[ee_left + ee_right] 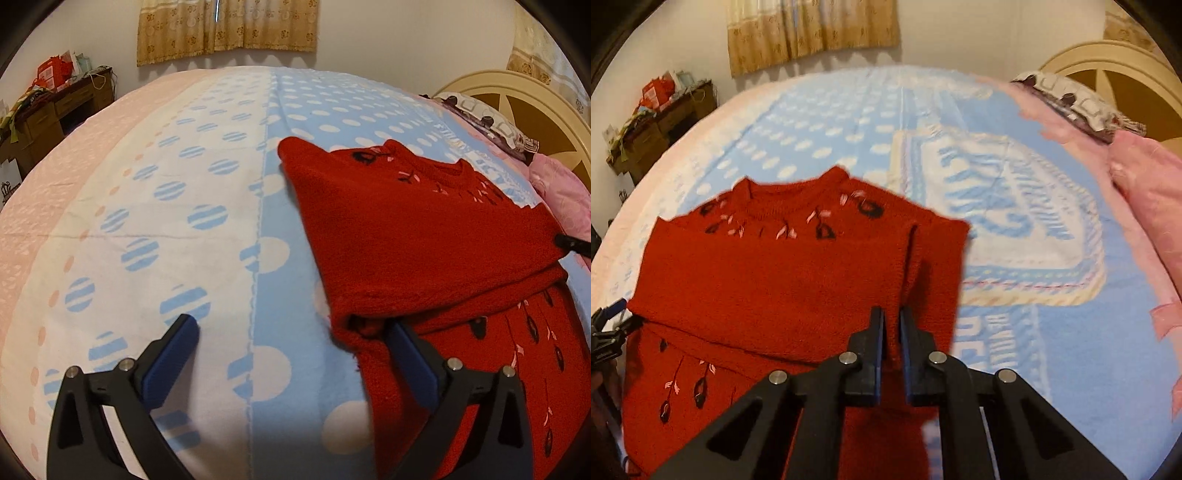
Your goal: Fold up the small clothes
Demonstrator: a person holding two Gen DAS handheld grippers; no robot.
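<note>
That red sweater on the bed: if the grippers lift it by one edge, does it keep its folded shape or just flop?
The red sweater would probably flop: its folded sleeve already drapes softly. The fuzzy knit looks grippy, unlikely to slip from the right gripper pinching a ridge of it. It seems light but bulky.

Black hand-held gripper (295, 328) frames; blue pads (silver screws at pivots)
</note>
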